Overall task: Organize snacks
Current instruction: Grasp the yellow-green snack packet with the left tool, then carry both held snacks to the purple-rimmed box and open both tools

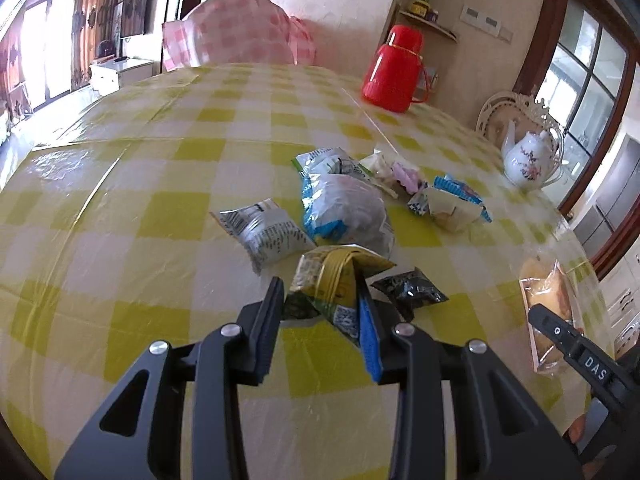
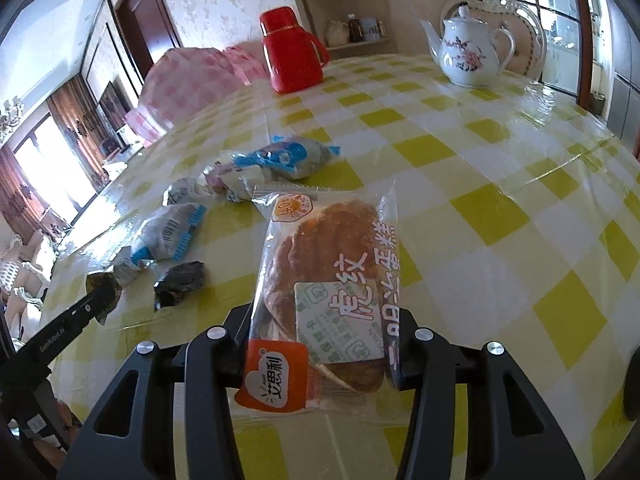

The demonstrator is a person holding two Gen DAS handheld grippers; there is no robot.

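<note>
Nearest in the left wrist view, a yellow-and-green snack packet (image 1: 334, 280) is pinched between the two fingers of the left gripper (image 1: 320, 292), just above the yellow-checked tablecloth (image 1: 120, 220). Just to its right a small black packet (image 1: 412, 290) is seen lying on the cloth. In the right wrist view, a clear-wrapped bread cake (image 2: 320, 292) with an orange label is clamped between the fingers of the right gripper (image 2: 324, 340), its far end pointing away over the table. Beyond the left gripper, a loose pile of snacks is spread at mid-table: a silver printed packet (image 1: 266, 234), a large blue-and-silver bag (image 1: 346, 212), a green-and-white packet (image 1: 328, 162), a pink-wrapped sweet (image 1: 406, 178) and a blue-edged packet (image 1: 452, 204). Farther back, a white floral teapot (image 1: 528, 160) is set near the right edge of the table, and a red thermos jug (image 1: 394, 70) is placed at the far side. A pink-checked covered chair (image 1: 236, 36) is seen behind the table.
</note>
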